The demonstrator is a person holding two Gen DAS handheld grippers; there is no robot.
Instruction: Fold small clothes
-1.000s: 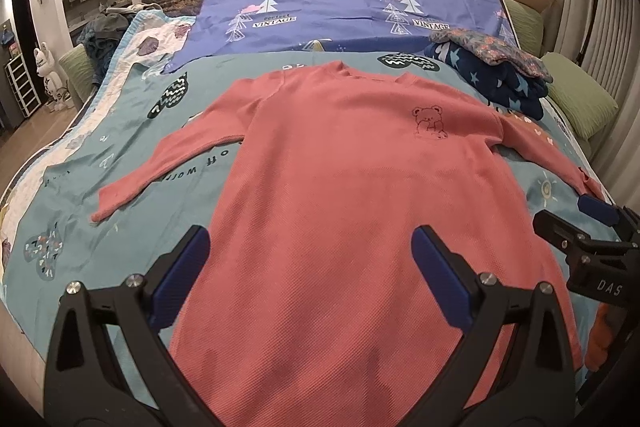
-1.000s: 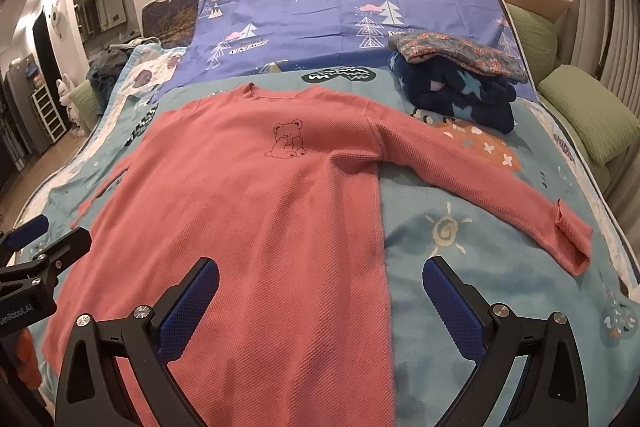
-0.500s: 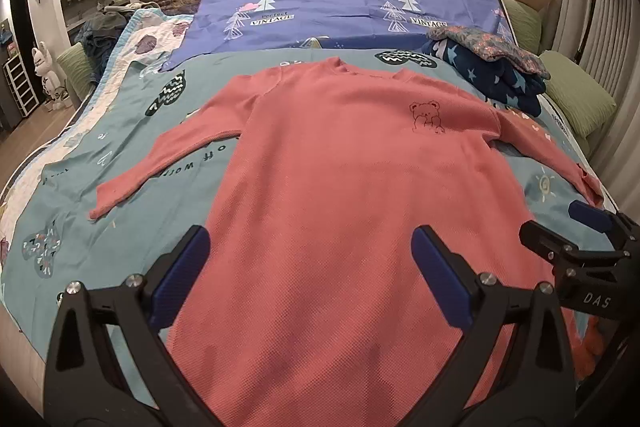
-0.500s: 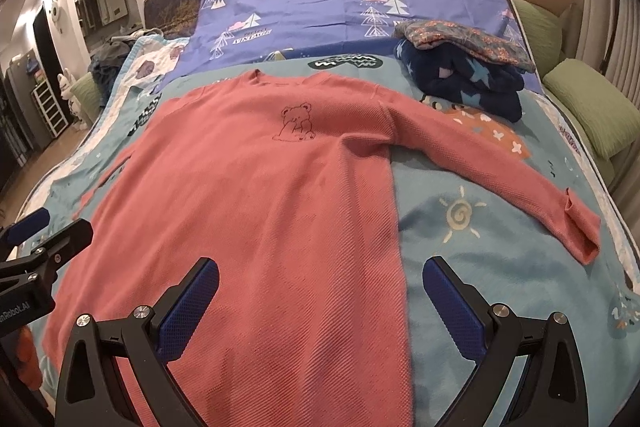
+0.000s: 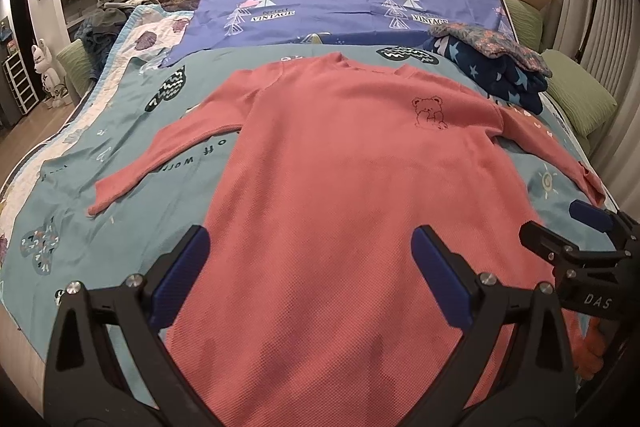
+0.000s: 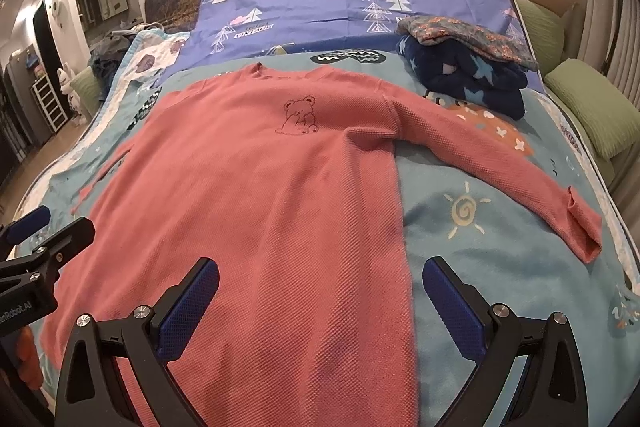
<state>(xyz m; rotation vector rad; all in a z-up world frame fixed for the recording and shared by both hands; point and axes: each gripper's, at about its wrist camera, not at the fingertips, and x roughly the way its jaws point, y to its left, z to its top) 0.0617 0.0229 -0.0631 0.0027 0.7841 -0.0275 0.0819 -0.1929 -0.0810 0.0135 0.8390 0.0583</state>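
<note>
A pink long-sleeved shirt (image 5: pixel 352 195) lies flat on the bed (image 6: pixel 500 267), both sleeves spread, while the left gripper (image 5: pixel 308 267) and right gripper (image 6: pixel 320 291) hover above it, spread wide and empty.

My left camera looks from the foot of the bed (image 5: pixel 120 131) toward its head, low over the shirt (image 5: pixel 340 187). My right camera sits just beside it, facing the same way. Both share the shirt, the folded pile (image 6: pixel 468 75), and each other's claw.
</note>
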